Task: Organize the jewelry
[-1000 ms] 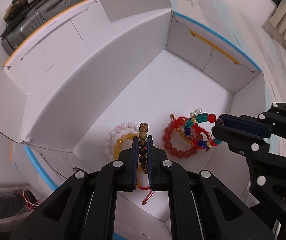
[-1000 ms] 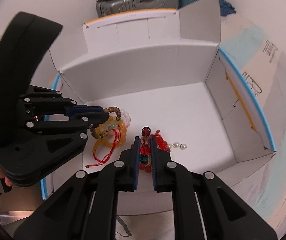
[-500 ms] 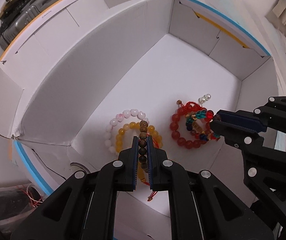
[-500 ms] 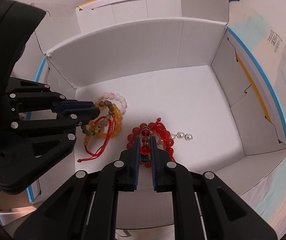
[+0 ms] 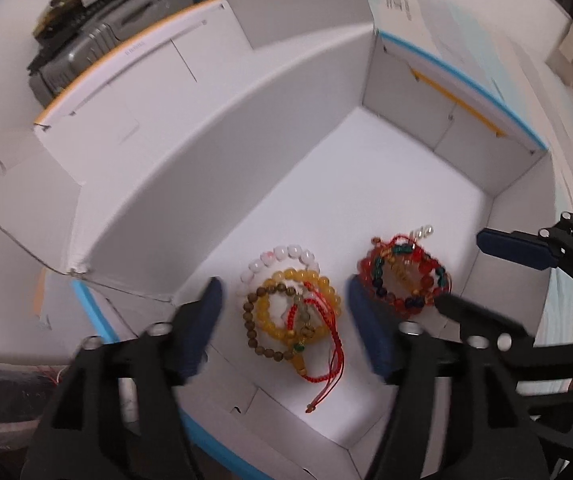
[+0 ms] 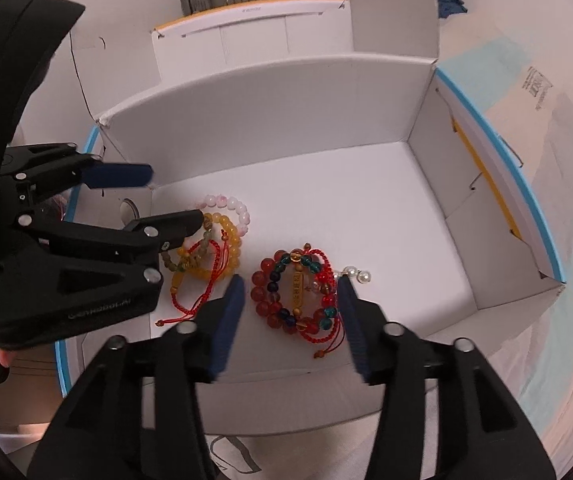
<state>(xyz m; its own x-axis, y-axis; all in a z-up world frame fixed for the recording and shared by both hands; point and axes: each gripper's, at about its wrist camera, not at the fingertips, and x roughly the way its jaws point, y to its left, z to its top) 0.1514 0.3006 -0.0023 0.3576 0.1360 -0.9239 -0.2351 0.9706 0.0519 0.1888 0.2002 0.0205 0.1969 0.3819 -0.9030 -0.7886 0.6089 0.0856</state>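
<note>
Two bracelet piles lie sorted on the floor of the white box (image 6: 326, 128), low in frame. Your left claw (image 5: 282, 320) has just been opening, jaws apart around the yellow and brown bracelets (image 5: 290, 316). Your right claw (image 6: 290, 304) likewise flanks the red and teal bracelets (image 6: 298, 292), gripping nothing.

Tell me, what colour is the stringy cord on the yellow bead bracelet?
Red. The cord shows best in the left wrist view.
</note>
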